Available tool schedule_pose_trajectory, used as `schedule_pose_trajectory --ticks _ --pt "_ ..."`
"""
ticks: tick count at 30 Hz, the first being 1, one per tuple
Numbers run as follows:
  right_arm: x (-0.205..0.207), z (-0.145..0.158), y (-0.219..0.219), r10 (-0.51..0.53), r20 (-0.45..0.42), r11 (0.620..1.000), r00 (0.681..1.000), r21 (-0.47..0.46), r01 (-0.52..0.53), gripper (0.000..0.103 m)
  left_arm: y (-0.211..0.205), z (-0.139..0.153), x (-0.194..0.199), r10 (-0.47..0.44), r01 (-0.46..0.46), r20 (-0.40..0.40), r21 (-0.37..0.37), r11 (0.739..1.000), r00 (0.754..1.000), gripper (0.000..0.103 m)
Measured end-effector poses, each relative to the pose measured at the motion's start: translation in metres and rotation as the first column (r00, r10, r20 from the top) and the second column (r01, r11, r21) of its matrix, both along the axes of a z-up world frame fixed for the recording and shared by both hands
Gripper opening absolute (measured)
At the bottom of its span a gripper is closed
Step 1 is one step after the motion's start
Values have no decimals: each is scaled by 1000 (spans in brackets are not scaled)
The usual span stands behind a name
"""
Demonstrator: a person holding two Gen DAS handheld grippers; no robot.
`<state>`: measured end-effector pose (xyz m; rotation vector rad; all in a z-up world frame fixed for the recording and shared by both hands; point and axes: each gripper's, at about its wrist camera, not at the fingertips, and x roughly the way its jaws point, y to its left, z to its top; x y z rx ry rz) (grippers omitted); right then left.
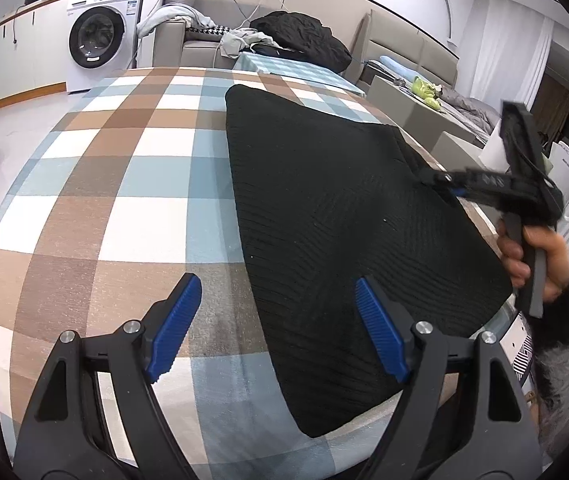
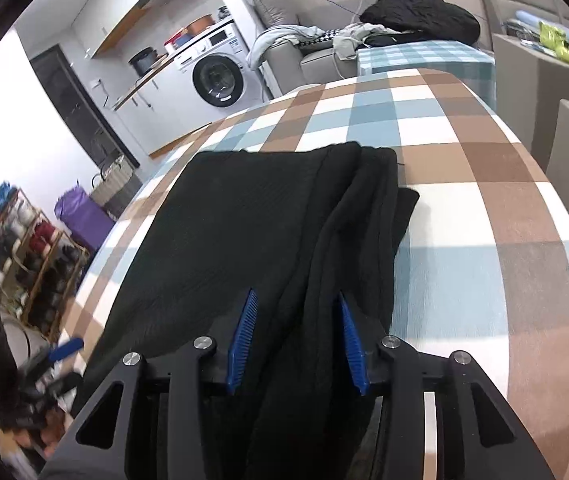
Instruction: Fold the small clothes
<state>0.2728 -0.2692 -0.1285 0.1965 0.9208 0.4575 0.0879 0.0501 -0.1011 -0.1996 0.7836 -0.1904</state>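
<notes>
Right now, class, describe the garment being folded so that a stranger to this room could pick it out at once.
Find the table under the brown, blue and white checked cloth. On its right half lies the black ribbed knit garment, folded flat. A second dark heap, the black jacket, lies on the sofa behind, but that one is crumpled and off the table.

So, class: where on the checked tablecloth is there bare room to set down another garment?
Free: the checked tablecloth left of the black knit garment, and the far strip beyond it. Crowded: the right side, under the garment and right gripper.
</notes>
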Motion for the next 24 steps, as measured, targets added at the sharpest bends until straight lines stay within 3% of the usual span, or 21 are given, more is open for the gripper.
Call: schedule_pose_trajectory --ticks 2,3,4,7,11,13,15,19,24 --pt "12 0 2 -16 11 1000 1000 -13 16 39 0 0 0 0 0 0 -1 1000 1000 77" --pt "19 0 8 -20 29 999 999 -43 21 33 0 -1 0 -1 1 -1 -3 1000 1000 77" --pt "24 -1 13 -14 39 997 999 -74 17 13 0 -1 0 1 -1 -4 -5 1000 1000 77" --pt "25 5 23 15 87 993 996 -115 -5 7 1 -1 -1 -5 5 -1 -13 1000 1000 77" --pt "8 42 17 13 224 999 975 -47 -2 7 0 -2 -1 -12 12 0 -13 1000 1000 77" --pt "7 45 21 28 238 995 971 -95 -5 7 1 -3 0 -12 12 -4 -14 1000 1000 77" --pt "13 36 22 20 218 990 976 -144 12 7 0 -2 -1 -11 11 -3 -10 1000 1000 77" --pt "28 1 19 -7 85 974 996 -224 26 14 -1 0 -3 -12 12 12 2 1000 1000 77" --pt "-2 2 -9 13 36 999 999 -32 -11 33 -5 0 -3 -25 25 14 12 1000 1000 77"
